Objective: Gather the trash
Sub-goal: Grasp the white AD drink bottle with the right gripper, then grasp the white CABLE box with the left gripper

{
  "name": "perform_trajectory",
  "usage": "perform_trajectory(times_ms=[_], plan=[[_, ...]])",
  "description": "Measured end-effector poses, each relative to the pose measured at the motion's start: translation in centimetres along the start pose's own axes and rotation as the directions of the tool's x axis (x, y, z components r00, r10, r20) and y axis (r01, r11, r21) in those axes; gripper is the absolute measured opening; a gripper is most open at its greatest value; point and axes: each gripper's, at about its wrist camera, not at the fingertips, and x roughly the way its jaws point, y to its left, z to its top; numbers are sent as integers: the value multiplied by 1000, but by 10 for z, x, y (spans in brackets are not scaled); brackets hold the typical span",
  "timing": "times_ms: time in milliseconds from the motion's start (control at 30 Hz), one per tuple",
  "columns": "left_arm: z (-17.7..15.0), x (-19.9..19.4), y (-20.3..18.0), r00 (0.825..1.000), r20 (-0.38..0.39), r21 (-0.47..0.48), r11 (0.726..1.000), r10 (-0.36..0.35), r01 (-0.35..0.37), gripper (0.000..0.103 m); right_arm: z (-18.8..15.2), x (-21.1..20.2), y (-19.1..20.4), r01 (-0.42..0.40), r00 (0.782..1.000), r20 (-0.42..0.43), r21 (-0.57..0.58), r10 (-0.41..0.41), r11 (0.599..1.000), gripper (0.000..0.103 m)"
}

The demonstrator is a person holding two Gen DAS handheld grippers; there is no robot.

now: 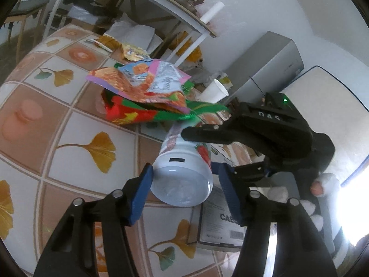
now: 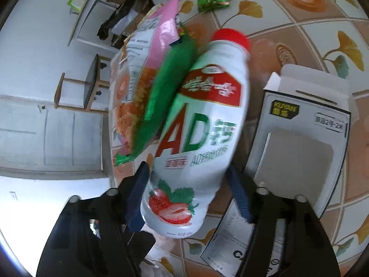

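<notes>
Left claw (image 1: 184,184) roughly half open, blue pads either side of the bottle (image 1: 182,180) at its base. One pad touching, a gap at the other, so no grip there. Right claw (image 2: 189,191) about half open too, straddling the bottle low on its body. Near pad on it, far pad seemingly just off, so can't tell if that counts as a real hold. Bottle tipped over, red cap (image 2: 230,37) pointing away, a bit blurry in the right view. Crumpled wrappers (image 1: 143,85) heaped by the bottle's neck, green one (image 2: 166,87) lying along its side. Flat box (image 2: 299,143) just beside the bottle on the desk (image 1: 69,138), opposite the wrappers.

Best bet for this bit, probably: let one claw take the bottle, set both pads square on the round body, and squeeze evenly to stop any rolling or popping out. Keep the green one out of the pinch unless grabbing both on purpose. Lift gently; slick, light plastic by the look of it.
</notes>
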Motion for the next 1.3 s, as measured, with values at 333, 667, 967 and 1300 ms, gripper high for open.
perform_trajectory(times_ms=[333,667,967,1300], plan=[[-10,-14,-43,997,-14,52,996,-78,79,56,-18,-34,-11,-77,996,41,6,77,997,60],[-34,-8,-99,980,-97,138,972,-176,188,56,-45,-82,-26,-94,990,99,-66,101,993,58],[-66,16,-136,943,-240,209,936,-231,283,58,-82,-121,-55,54,978,208,-202,-11,978,58],[-80,20,-139,963,-248,361,912,-107,194,63,-101,-131,-90,191,947,304,-282,-102,940,58]])
